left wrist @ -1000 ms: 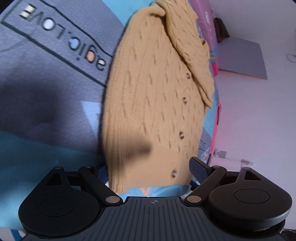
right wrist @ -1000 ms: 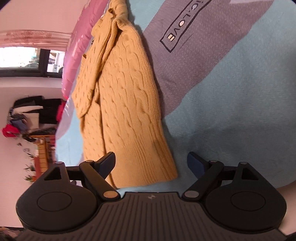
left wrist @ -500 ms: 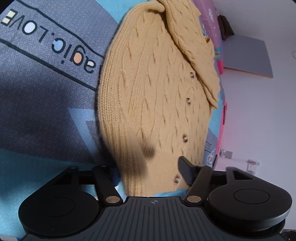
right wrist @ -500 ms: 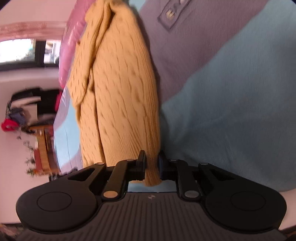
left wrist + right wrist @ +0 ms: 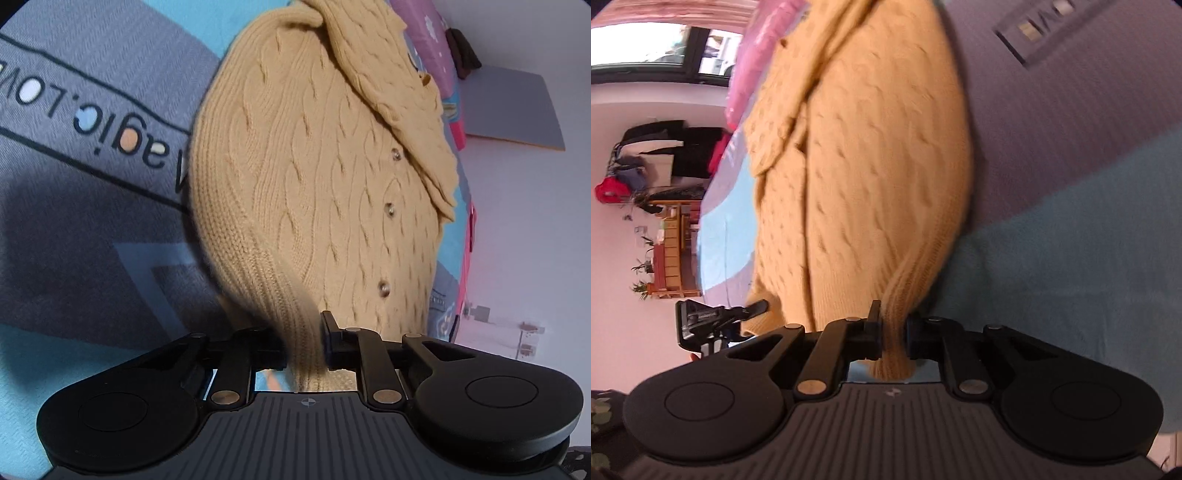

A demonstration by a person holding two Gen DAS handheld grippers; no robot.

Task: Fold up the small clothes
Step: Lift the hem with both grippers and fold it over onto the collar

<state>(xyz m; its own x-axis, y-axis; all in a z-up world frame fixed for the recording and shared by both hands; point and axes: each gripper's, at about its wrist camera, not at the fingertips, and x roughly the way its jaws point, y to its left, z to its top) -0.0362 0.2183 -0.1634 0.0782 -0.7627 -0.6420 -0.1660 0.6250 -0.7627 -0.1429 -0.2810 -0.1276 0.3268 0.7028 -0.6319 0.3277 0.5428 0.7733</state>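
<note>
Both grippers pinch the cardigan's ribbed hem, one at each bottom corner.

The left gripper (image 5: 306, 341) and right gripper (image 5: 893, 334) each have their jaws pressed together on a bunched fold of the hem, so the cardigan (image 5: 317, 177) runs straight ahead of both tools, its long axis pointing away toward the collar at the far end. It lies on the bedspread (image 5: 92, 229), buttons (image 5: 388, 209) up, with a sleeve (image 5: 399, 92) folded across the chest. Neither hand is nearer; the likely next move is carrying the hem forward along that axis toward the collar.
</note>
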